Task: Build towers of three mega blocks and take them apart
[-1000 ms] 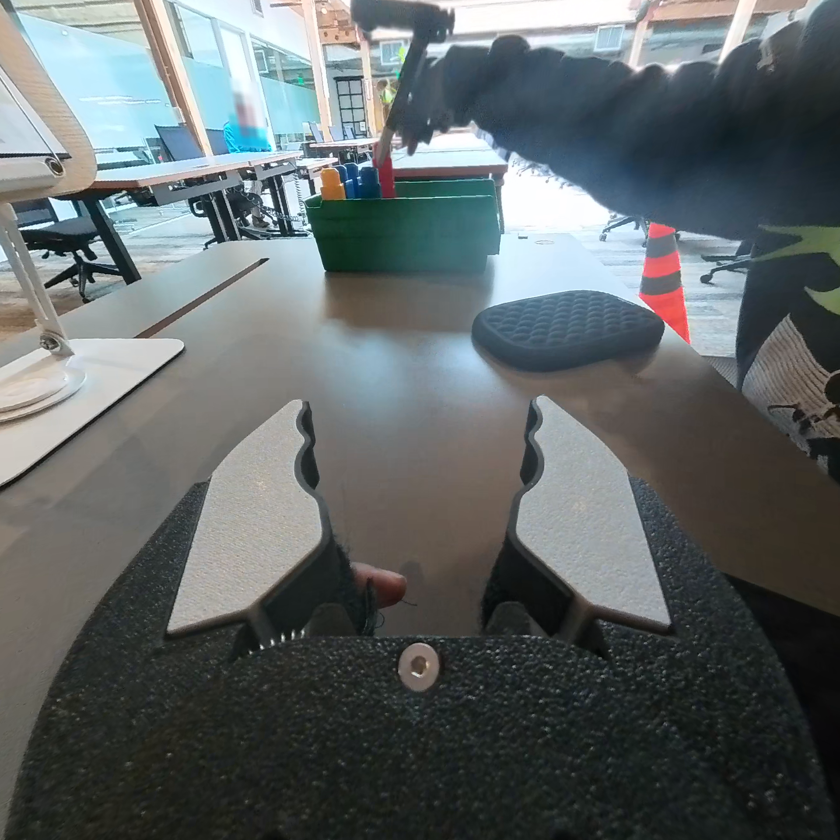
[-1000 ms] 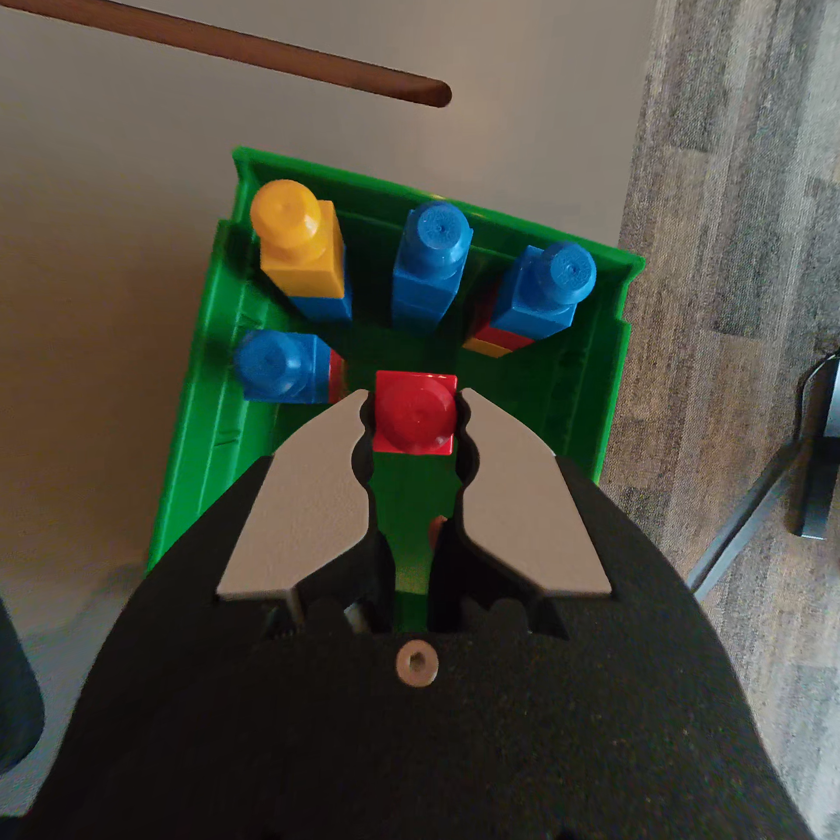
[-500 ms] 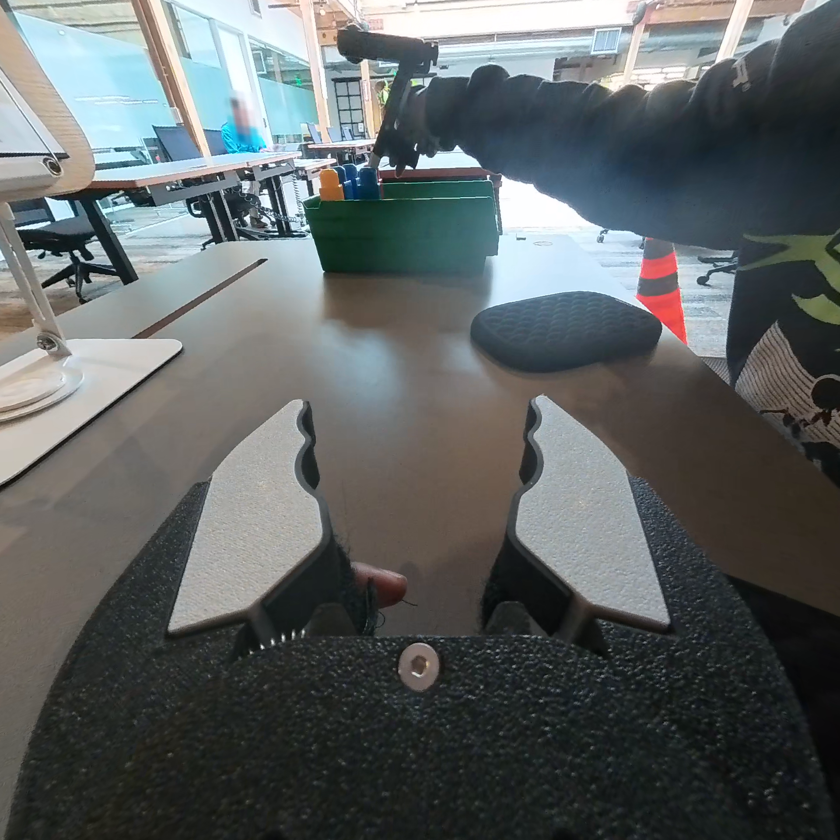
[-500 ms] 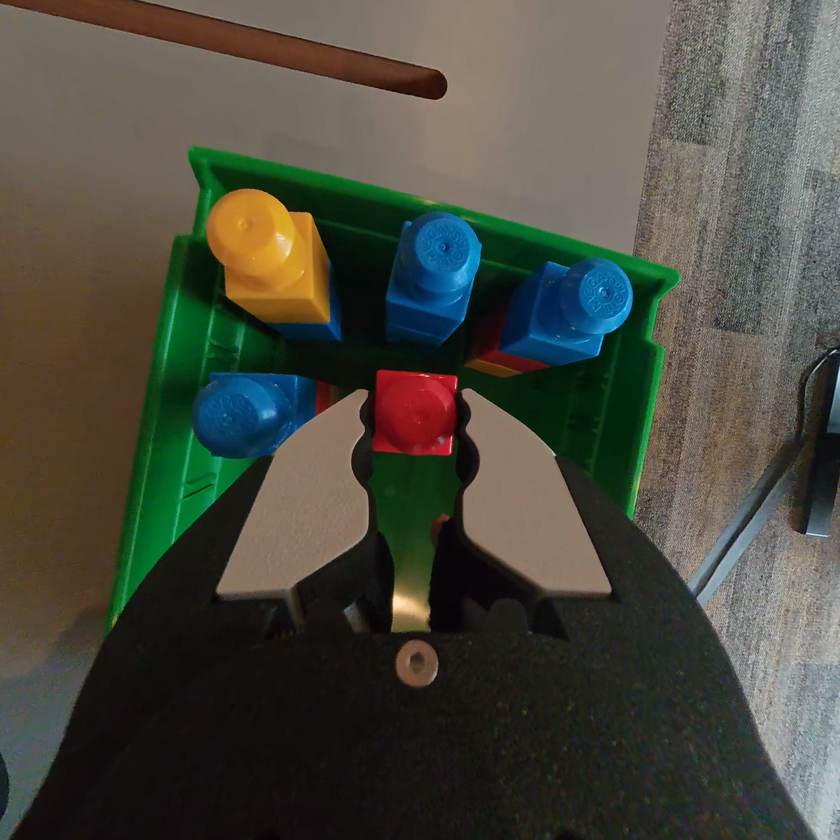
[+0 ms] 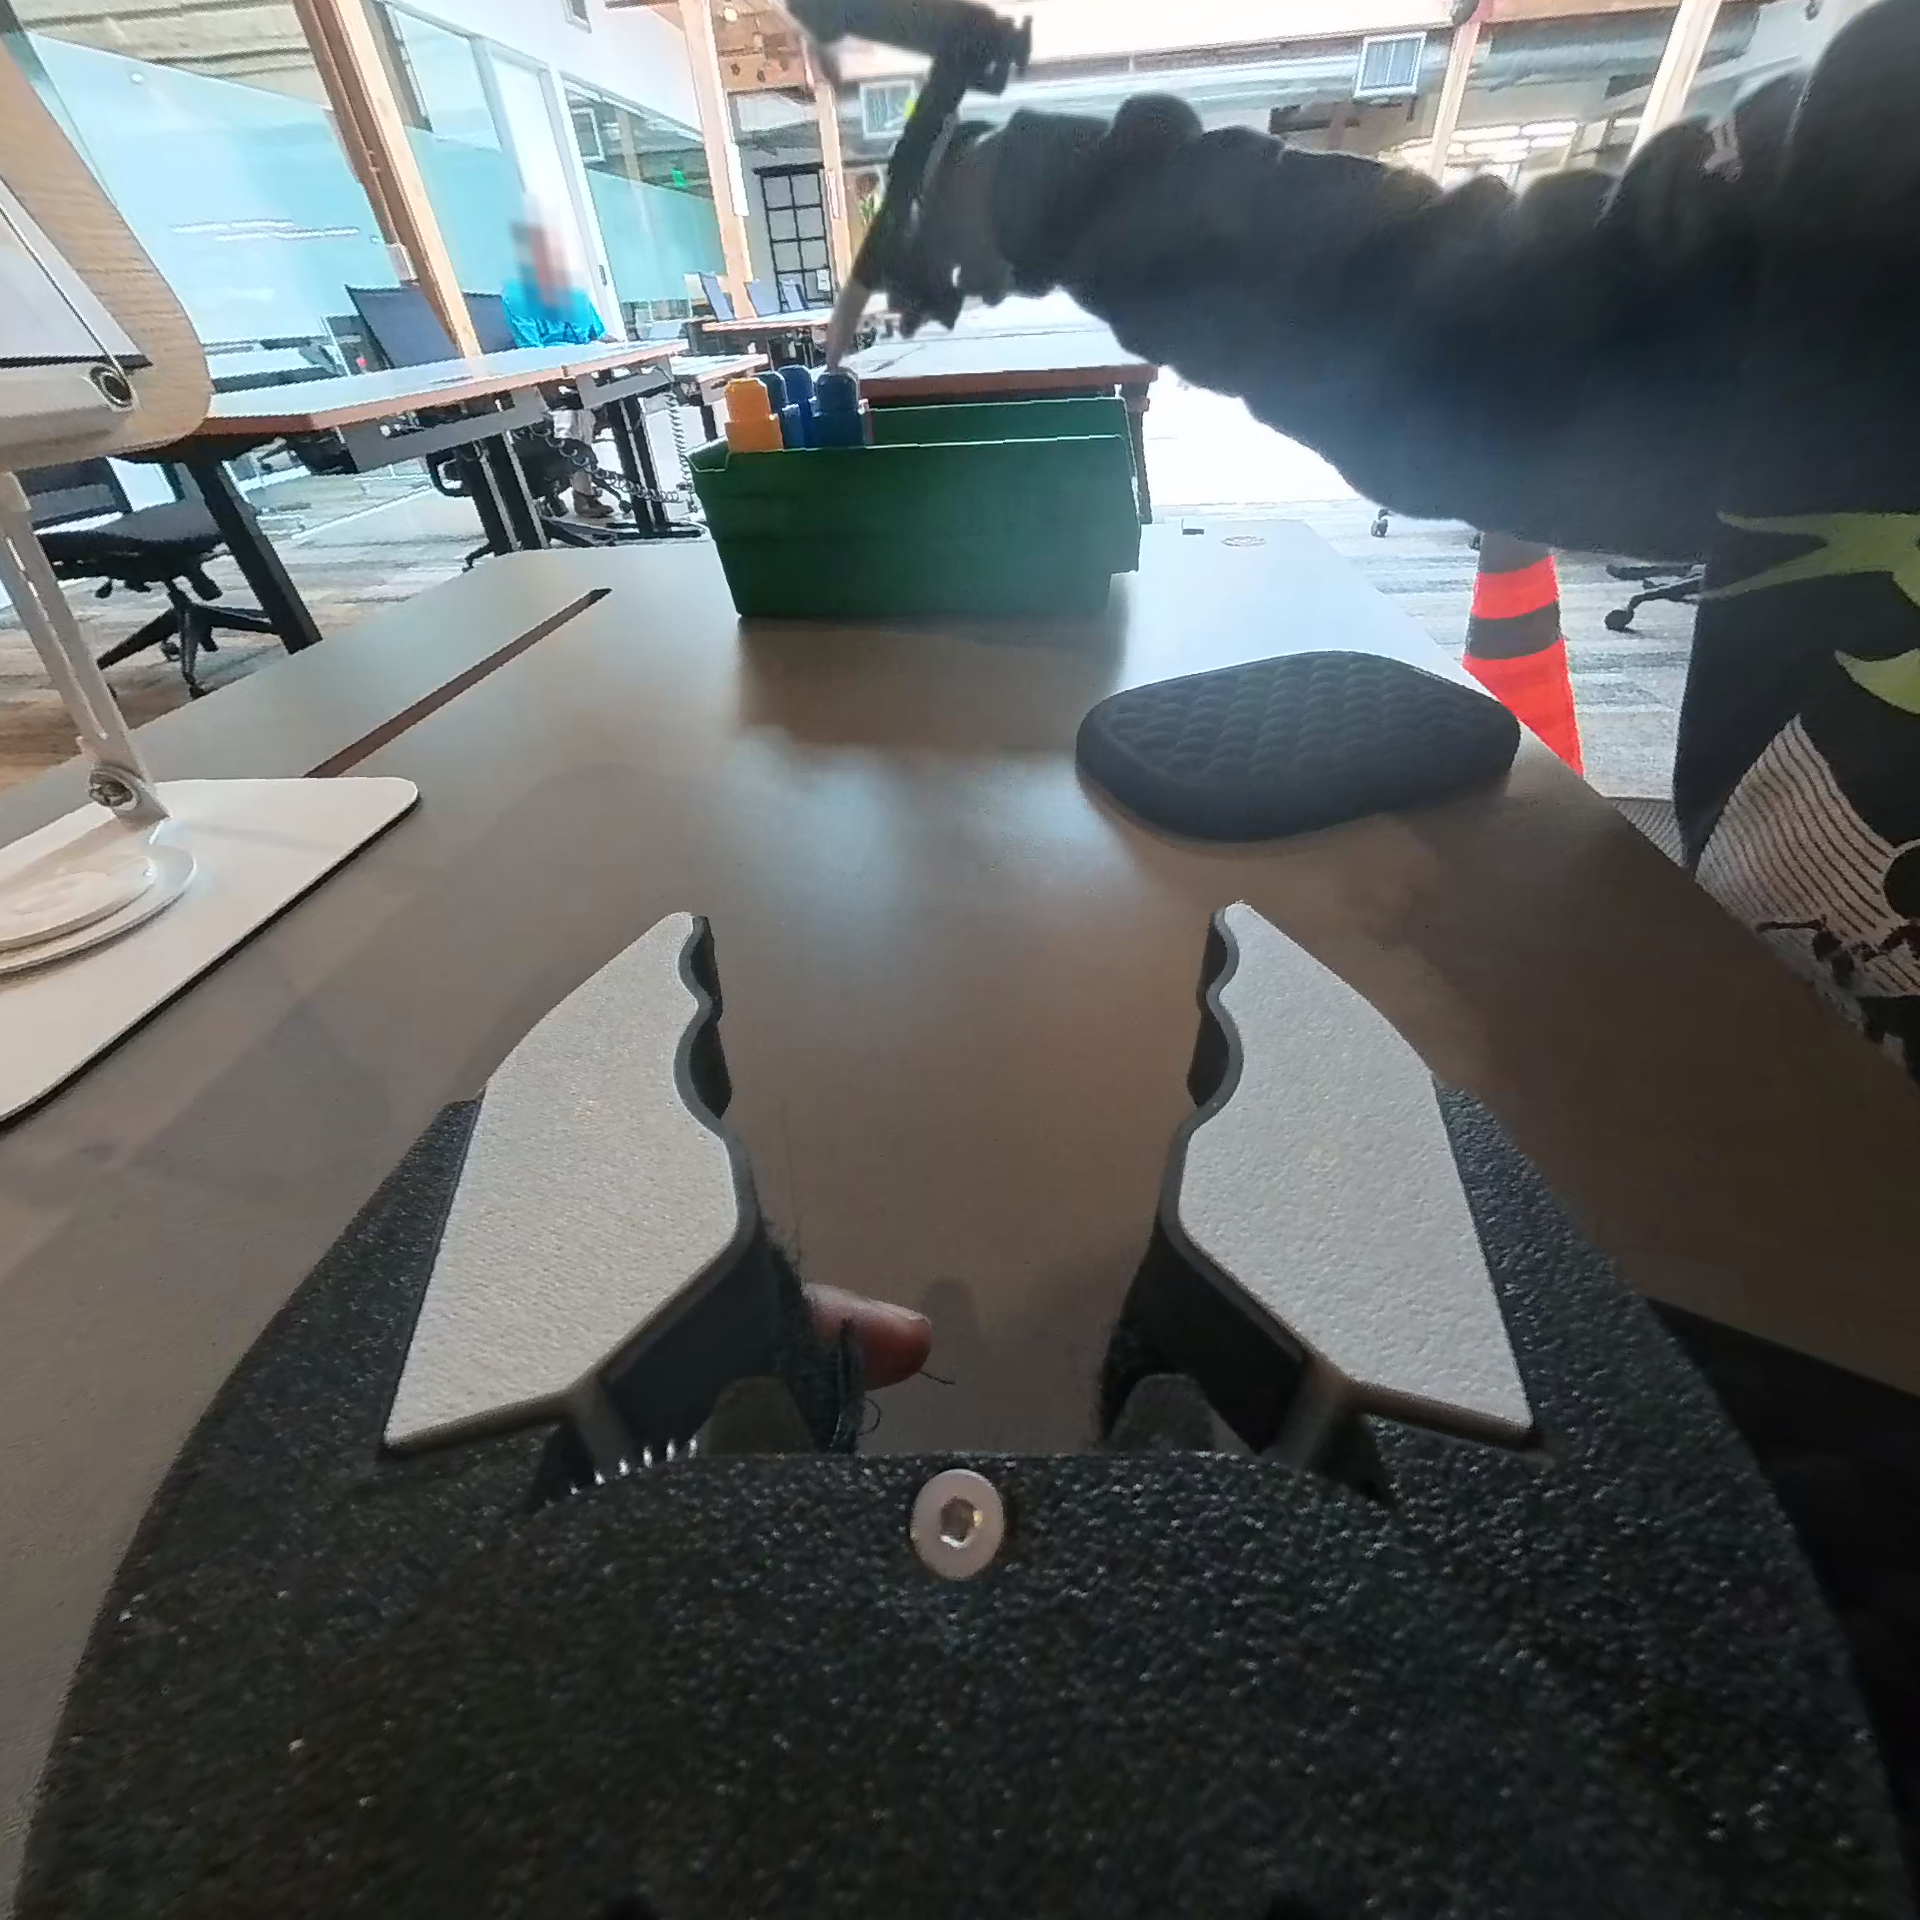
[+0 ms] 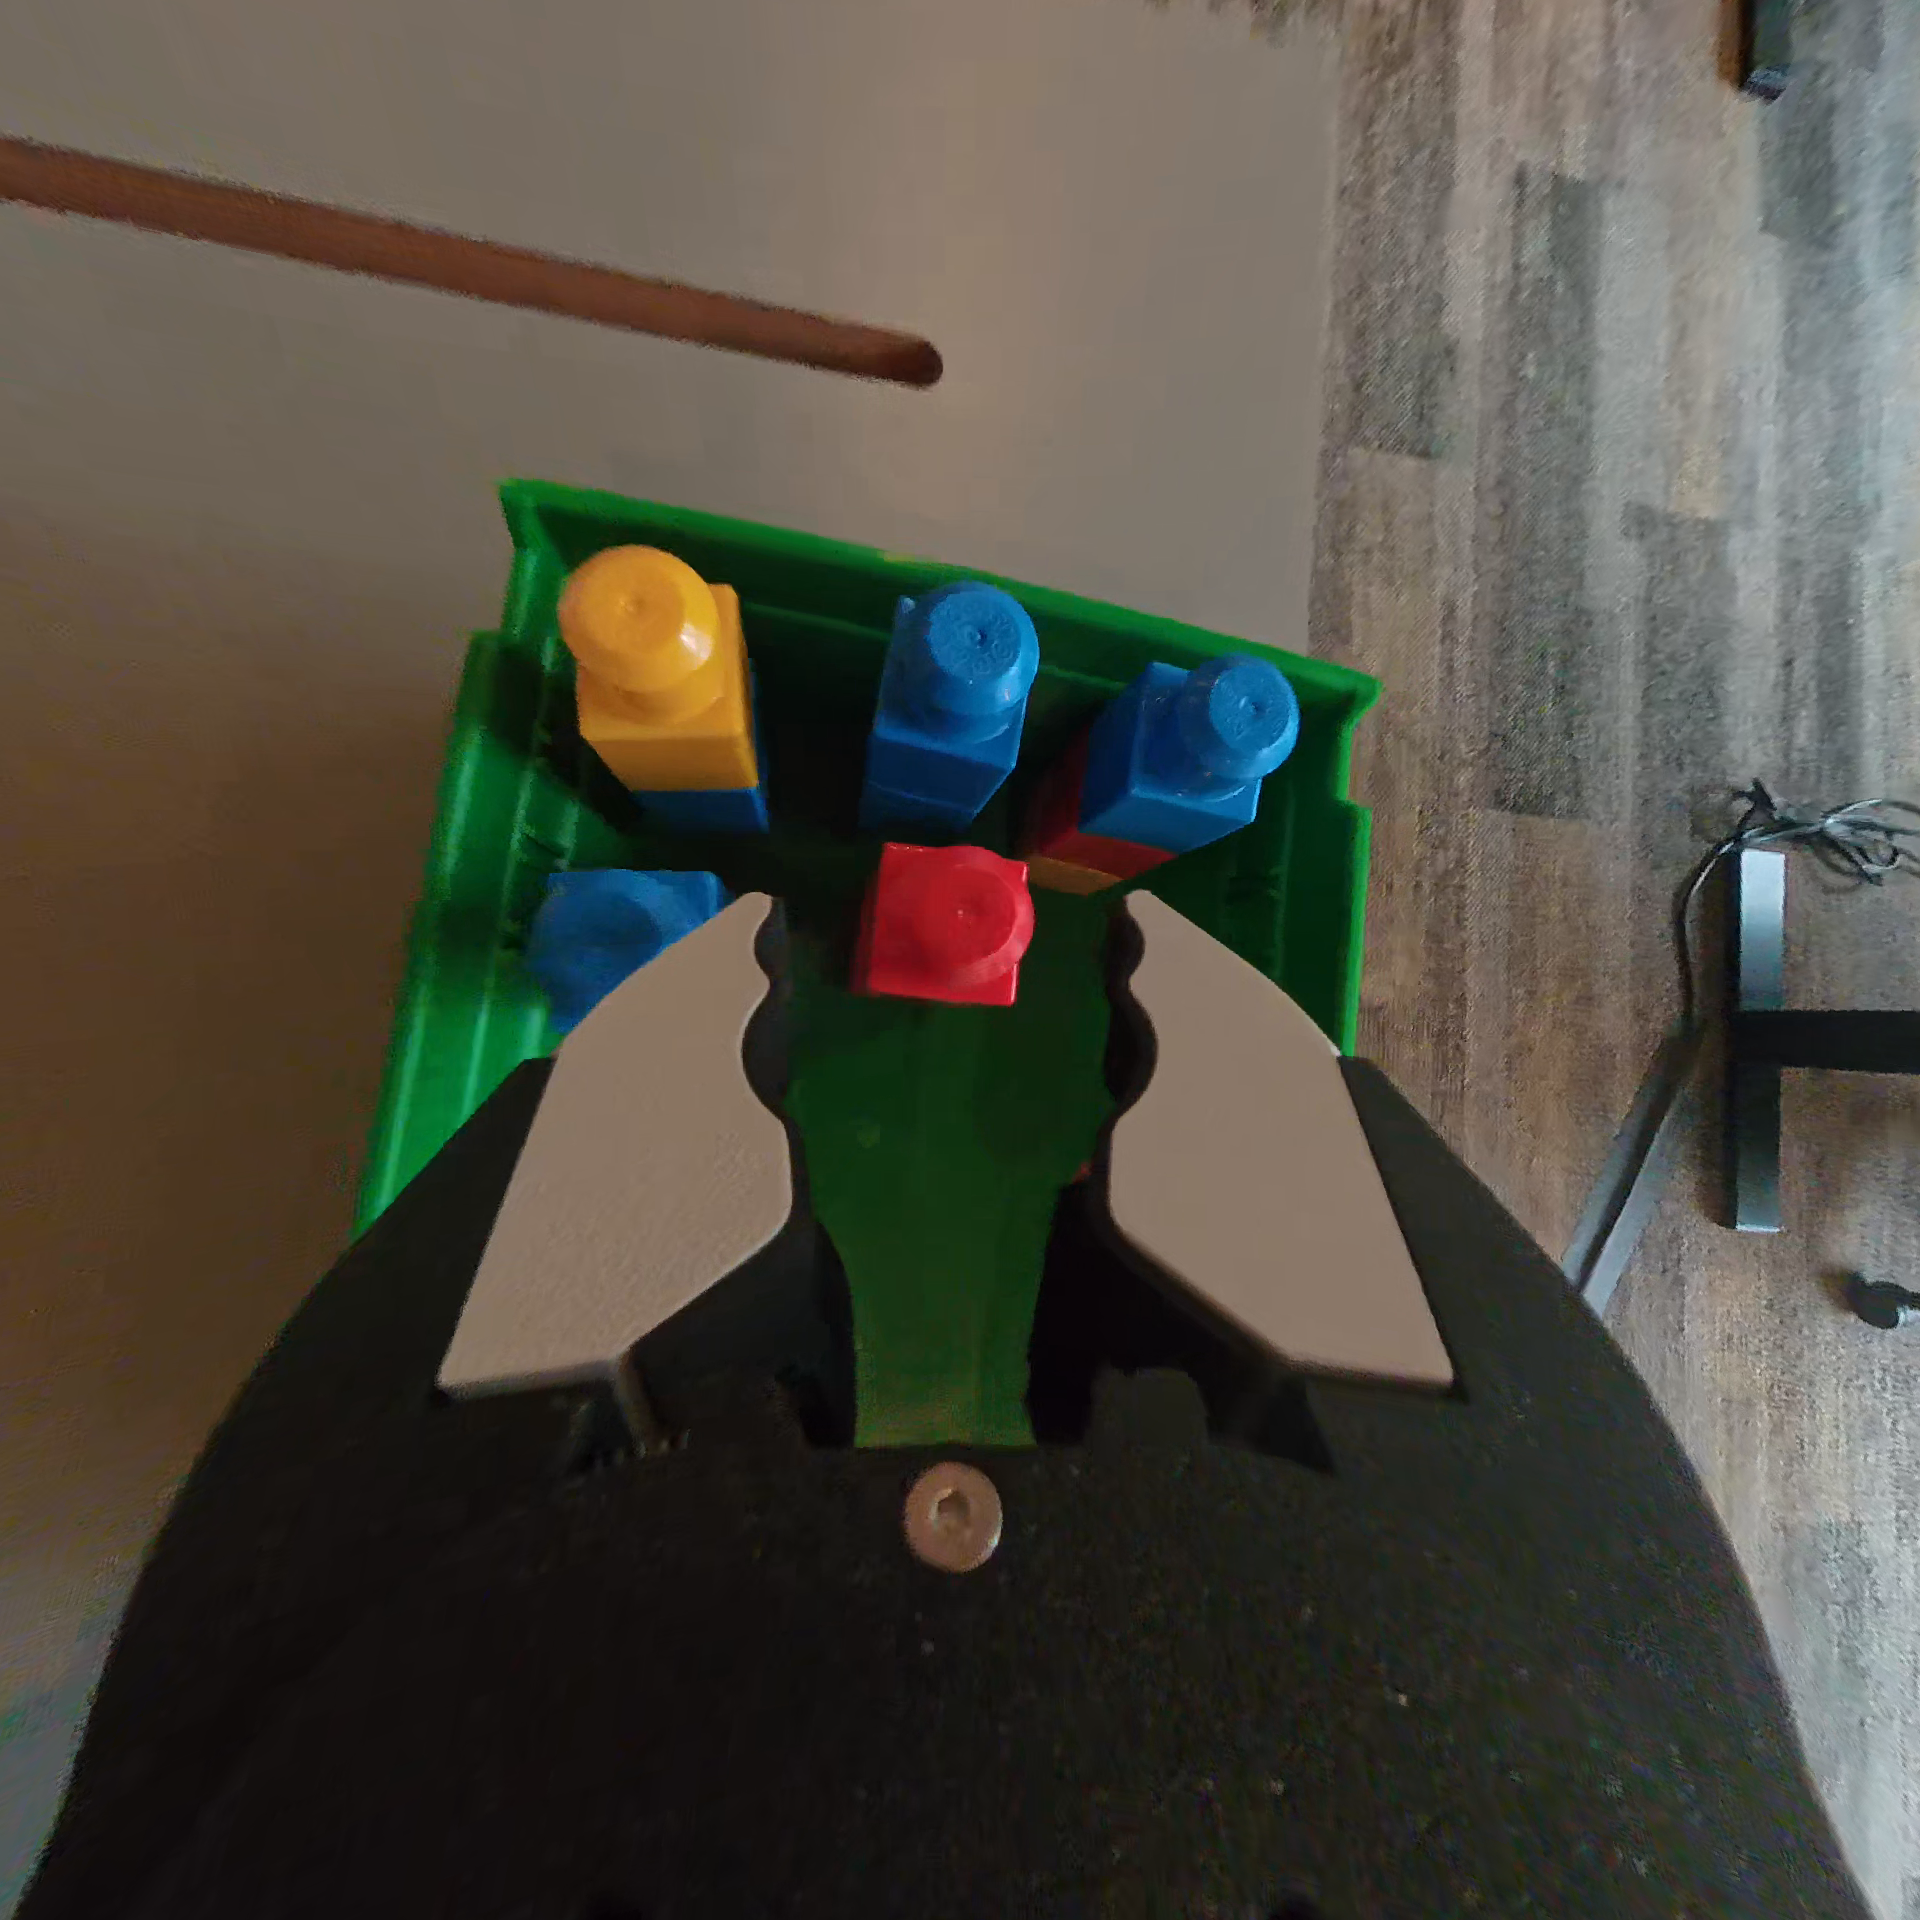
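Right claw (image 6: 945, 914) hangs open above a red block (image 6: 943, 925) in the green bin (image 6: 436, 1039); left claw (image 5: 956, 997) gapes empty over the bench (image 5: 935, 831), possibly resting.

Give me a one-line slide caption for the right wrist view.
Open right tongs hover over a green bin, a red block standing free between the fingertips among blue- and yellow-topped towers.

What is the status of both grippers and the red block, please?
Right gripper open above green bin, fingers clear of red block. Red block standing in bin, free. Left gripper open, empty, over table. Nothing in the way.
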### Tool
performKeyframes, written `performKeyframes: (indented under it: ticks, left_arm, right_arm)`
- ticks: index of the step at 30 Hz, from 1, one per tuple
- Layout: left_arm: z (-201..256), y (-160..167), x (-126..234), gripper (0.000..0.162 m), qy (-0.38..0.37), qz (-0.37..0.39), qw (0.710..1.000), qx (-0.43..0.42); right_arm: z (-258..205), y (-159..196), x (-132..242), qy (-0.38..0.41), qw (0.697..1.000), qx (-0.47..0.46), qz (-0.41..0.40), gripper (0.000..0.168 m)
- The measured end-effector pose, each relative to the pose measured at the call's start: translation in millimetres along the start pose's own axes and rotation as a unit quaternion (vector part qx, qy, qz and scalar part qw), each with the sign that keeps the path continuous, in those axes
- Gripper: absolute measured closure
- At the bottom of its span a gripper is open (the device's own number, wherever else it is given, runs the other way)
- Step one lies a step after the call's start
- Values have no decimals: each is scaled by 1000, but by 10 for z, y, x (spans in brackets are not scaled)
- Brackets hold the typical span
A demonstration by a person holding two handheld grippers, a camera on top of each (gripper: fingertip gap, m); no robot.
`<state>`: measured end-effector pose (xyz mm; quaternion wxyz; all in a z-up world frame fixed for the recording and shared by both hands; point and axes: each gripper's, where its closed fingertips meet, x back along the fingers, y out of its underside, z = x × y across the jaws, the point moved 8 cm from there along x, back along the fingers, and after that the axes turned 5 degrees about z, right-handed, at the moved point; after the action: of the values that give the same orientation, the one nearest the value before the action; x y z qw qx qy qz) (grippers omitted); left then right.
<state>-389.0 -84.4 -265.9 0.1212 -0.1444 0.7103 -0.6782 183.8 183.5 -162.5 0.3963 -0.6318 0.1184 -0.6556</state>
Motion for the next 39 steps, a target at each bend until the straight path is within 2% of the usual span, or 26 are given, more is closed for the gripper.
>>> performKeyframes:
  ticks: [4,8,11,15,19,27,33,39]
  left_arm:
    - [-3,-1,1,74,-2,0,1000,1]
    - [-12,-3,3,73,-4,2,1000,4]
    - [-17,-5,7,73,-7,4,1000,6]
    - [-23,-6,10,73,-13,5,1000,6]
    - [-25,-2,0,73,-19,0,1000,4]
    - [-23,4,-11,73,-30,-7,1000,-3]
    - [-28,4,-10,73,-34,-7,999,-1]
    - [-36,-9,12,74,-52,4,999,-1]
  right_arm:
    - [-330,-106,394,-16,991,9,131,103]
    - [-948,-66,786,-81,962,31,260,92]
    - [-1364,48,1001,-130,939,30,316,88]
    - [-1784,241,1177,-151,918,29,365,85]
    - [-2200,505,1209,-180,900,30,395,82]
    - [-2980,1064,857,-253,888,27,384,84]
    - [-3126,1238,733,-257,879,-8,401,89]
    - [-3181,1290,646,-260,888,0,380,90]
